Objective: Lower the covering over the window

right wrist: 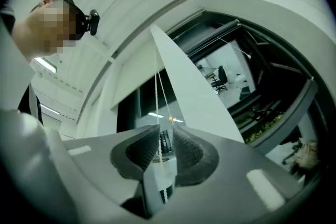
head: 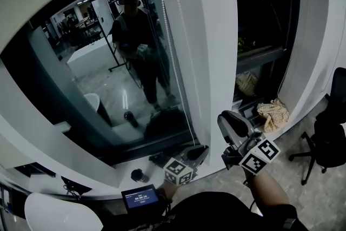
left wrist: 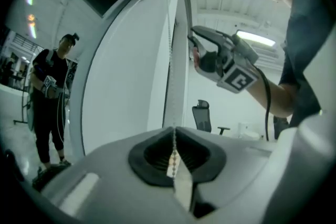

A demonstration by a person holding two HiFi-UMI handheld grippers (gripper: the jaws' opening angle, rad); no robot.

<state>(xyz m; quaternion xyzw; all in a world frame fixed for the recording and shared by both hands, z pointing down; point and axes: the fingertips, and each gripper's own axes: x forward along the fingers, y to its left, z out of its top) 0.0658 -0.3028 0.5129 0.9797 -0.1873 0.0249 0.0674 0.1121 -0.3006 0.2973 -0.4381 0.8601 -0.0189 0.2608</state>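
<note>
We see a white bead chain against a white window pillar, and the glass beside it is dark. The left hand-held gripper is pale grey with black ribbed pads, and so is the right hand-held gripper. Each bears a marker cube patterned in black and white squares. The office chair is black, the crumpled cloth beige, the small screen blue

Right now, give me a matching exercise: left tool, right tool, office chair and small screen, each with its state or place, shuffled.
1 left tool
2 right tool
3 office chair
4 small screen

A lit, at head view's bottom
B jaws apart, bead chain between them
C shut on the bead chain
D on the floor, far right

Pairs: 1-C, 2-B, 3-D, 4-A
</note>
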